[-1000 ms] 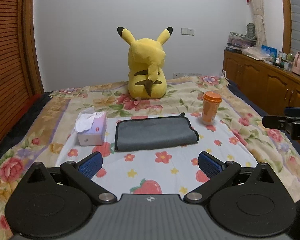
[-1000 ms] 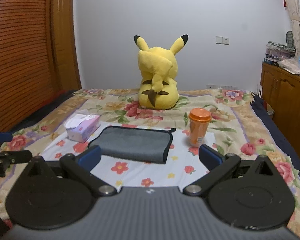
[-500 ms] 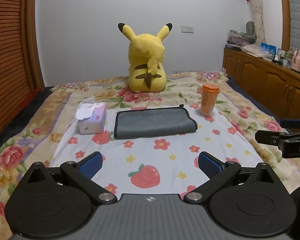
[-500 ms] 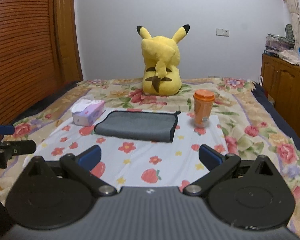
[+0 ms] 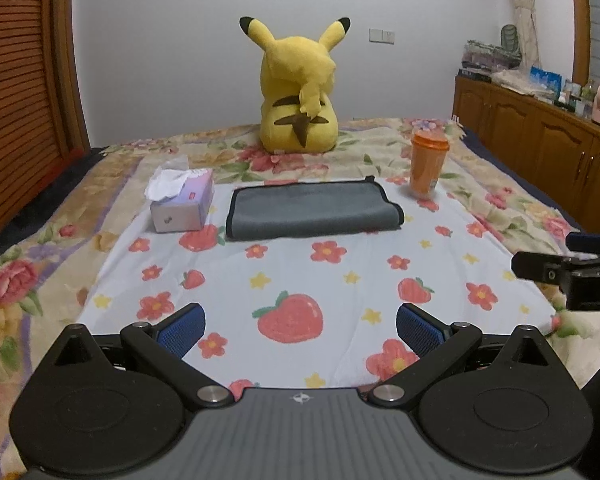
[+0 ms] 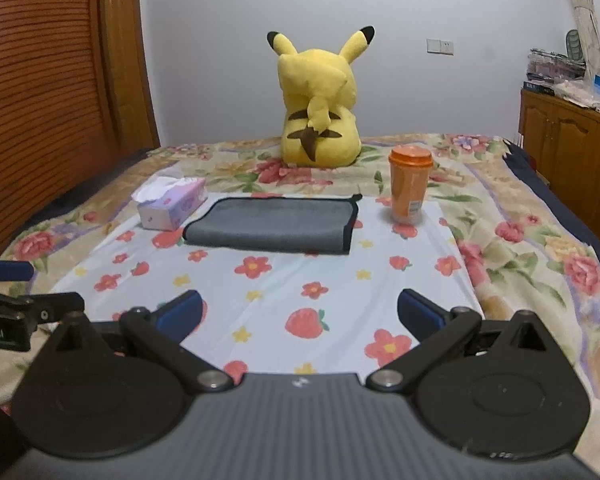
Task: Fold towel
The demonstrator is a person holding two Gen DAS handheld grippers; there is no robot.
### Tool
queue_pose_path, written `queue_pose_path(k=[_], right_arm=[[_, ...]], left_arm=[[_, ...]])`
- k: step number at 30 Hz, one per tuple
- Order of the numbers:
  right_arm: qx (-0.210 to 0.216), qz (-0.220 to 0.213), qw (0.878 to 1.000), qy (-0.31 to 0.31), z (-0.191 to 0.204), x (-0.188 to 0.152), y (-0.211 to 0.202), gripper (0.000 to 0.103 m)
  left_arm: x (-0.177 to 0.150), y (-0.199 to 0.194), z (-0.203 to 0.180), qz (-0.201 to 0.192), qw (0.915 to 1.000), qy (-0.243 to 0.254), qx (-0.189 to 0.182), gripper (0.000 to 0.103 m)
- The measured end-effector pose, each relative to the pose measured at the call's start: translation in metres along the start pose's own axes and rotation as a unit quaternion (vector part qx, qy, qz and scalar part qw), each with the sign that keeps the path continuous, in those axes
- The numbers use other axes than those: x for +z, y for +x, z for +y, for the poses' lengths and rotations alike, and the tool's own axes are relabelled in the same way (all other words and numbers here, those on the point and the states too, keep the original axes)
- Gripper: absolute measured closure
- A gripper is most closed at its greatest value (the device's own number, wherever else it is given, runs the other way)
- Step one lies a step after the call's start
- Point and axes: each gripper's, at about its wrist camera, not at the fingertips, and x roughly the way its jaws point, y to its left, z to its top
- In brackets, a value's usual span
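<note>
A grey towel with black edging [image 5: 313, 209] lies folded flat on a white flower-print cloth [image 5: 300, 280] on the bed; it also shows in the right wrist view [image 6: 274, 226]. My left gripper [image 5: 300, 330] is open and empty, well short of the towel, above the cloth's near part. My right gripper [image 6: 300, 314] is open and empty, also well short of the towel. The right gripper shows at the right edge of the left wrist view [image 5: 572, 276]. The left gripper shows at the left edge of the right wrist view [image 6: 16, 308].
A tissue box [image 5: 182, 202] stands left of the towel and an orange cup [image 5: 427, 164] right of it. A yellow plush toy [image 5: 298, 92] sits behind. Wooden cabinets [image 5: 540, 148] line the right wall and a slatted wooden wall [image 6: 40, 80] the left.
Both grippers have pulled back from the towel and sunk lower toward the bed; more of the flower-print cloth shows in front of them. The towel has not moved. Both stay open.
</note>
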Motion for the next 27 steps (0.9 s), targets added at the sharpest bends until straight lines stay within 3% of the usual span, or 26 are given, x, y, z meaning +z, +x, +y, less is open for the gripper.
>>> queue_pose_path(k=[11, 27], right_arm=[[-0.013, 0.002, 1.000, 0.002, -0.002, -0.006, 0.005, 0.000], [-0.020, -0.006, 1.000, 0.000, -0.002, -0.008, 0.003, 0.000]], left_arm=[[-0.012, 0.005, 0.004, -0.003, 0.9998, -0.013, 0.011, 0.000], [-0.013, -0.006, 0.003, -0.047, 0.9985, -0.009, 0.027, 0.000]])
